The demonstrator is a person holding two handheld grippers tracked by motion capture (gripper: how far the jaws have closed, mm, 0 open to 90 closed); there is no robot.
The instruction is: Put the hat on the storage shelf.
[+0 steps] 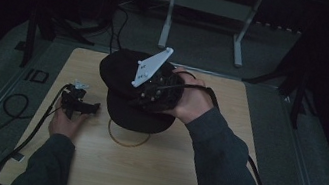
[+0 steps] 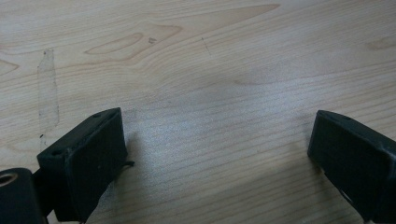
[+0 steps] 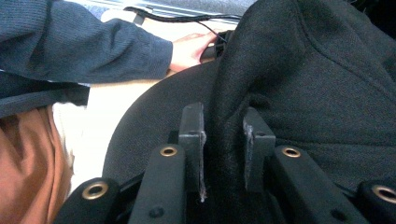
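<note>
left claw (image 2: 217, 154): jaws wide apart, pointing down, nothing between | right claw (image 3: 224, 140): jaws pinched nearly together, raised

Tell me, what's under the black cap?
Under the black cap you can see part of a thin ring lying on the wooden table. The ring's far part is covered by the brim. The right claw pinches the cap.

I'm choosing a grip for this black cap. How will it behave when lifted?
The black cap looks like soft woven fabric, so its crown probably sags and folds. The right hand-held gripper pinches a fold of it, suggesting it bunches easily. The brim keeps a flat curve, so it is likely stiffer. Probably light.
</note>
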